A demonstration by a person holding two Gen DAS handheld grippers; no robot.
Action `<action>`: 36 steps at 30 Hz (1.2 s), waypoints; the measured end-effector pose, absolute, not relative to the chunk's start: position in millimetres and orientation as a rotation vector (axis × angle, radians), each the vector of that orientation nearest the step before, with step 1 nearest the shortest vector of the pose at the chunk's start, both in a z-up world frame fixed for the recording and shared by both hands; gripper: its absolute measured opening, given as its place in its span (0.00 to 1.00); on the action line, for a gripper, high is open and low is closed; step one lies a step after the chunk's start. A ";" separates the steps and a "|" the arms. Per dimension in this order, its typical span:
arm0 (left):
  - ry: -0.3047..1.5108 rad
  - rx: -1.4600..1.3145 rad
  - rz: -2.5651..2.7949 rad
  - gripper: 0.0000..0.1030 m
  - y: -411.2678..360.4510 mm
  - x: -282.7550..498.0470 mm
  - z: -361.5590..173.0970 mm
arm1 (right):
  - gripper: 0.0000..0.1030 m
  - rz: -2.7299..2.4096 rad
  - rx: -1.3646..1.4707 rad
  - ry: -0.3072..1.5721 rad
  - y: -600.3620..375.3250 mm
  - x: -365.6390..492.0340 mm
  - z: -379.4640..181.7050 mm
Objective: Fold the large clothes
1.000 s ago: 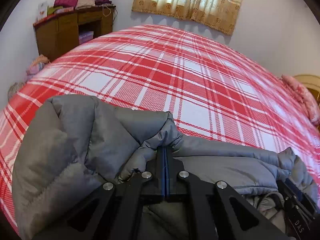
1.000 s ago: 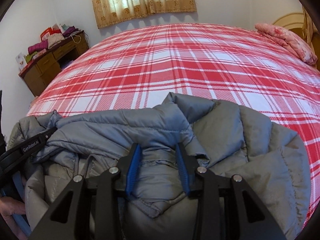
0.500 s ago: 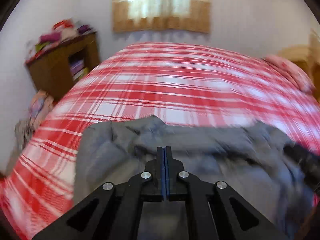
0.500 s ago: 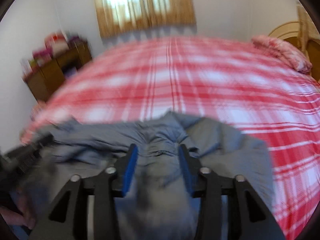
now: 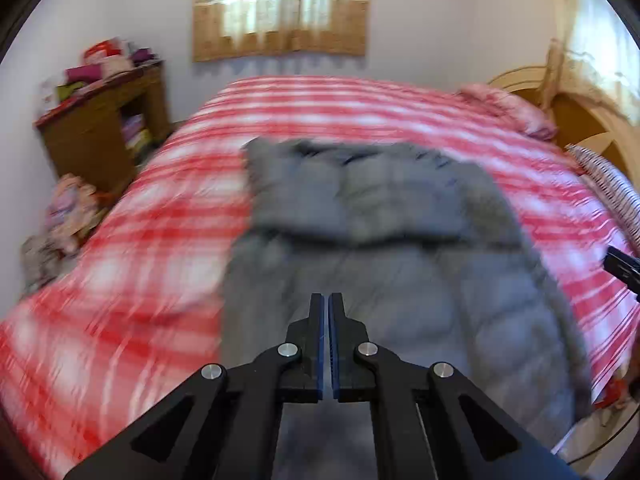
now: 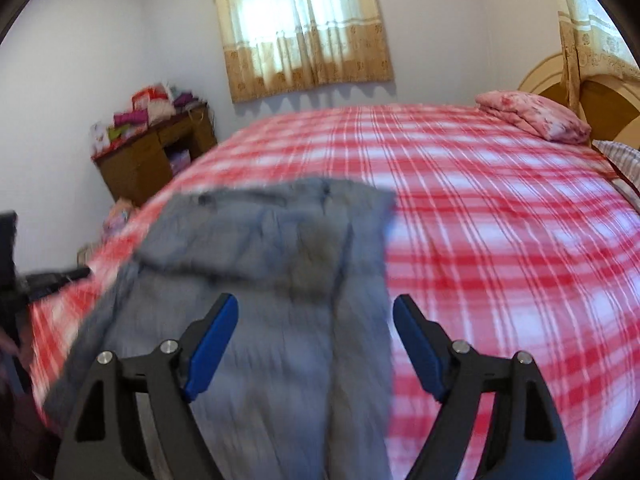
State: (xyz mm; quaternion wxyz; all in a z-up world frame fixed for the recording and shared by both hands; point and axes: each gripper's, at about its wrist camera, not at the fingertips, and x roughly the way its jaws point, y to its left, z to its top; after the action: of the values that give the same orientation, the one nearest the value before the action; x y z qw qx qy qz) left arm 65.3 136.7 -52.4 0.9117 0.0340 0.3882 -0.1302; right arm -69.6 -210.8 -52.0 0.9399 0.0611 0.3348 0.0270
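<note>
A grey puffer jacket (image 5: 380, 248) lies spread lengthwise on the red plaid bed (image 5: 160, 216), its far end folded over. It also shows in the right wrist view (image 6: 272, 280). My left gripper (image 5: 326, 304) hovers above the jacket's near end with its jaws almost together and nothing between them. My right gripper (image 6: 316, 320) is open wide and empty above the jacket's near right part. Both views are motion blurred.
A wooden desk (image 5: 100, 128) piled with clothes stands at the far left by the wall. A pink pillow (image 6: 536, 116) and a wooden headboard (image 6: 592, 96) are at the far right. A heap of clothes (image 5: 64, 216) lies by the bed's left side.
Both grippers let go of the jacket and pulled back and up. The right gripper opened wide. The jacket now lies stretched out on the bed instead of bunched at the fingers.
</note>
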 end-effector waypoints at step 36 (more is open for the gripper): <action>1.009 -0.024 -0.277 0.10 194.6 -29.6 -150.4 | 0.80 0.111 0.189 1.064 -201.0 -145.1 -179.0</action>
State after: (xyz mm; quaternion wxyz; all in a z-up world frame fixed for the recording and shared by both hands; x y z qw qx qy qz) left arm -29.6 194.6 -150.4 0.8661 -0.0116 0.4819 -0.1324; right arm -145.1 -201.0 -179.0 0.8560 0.0898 0.5064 0.0527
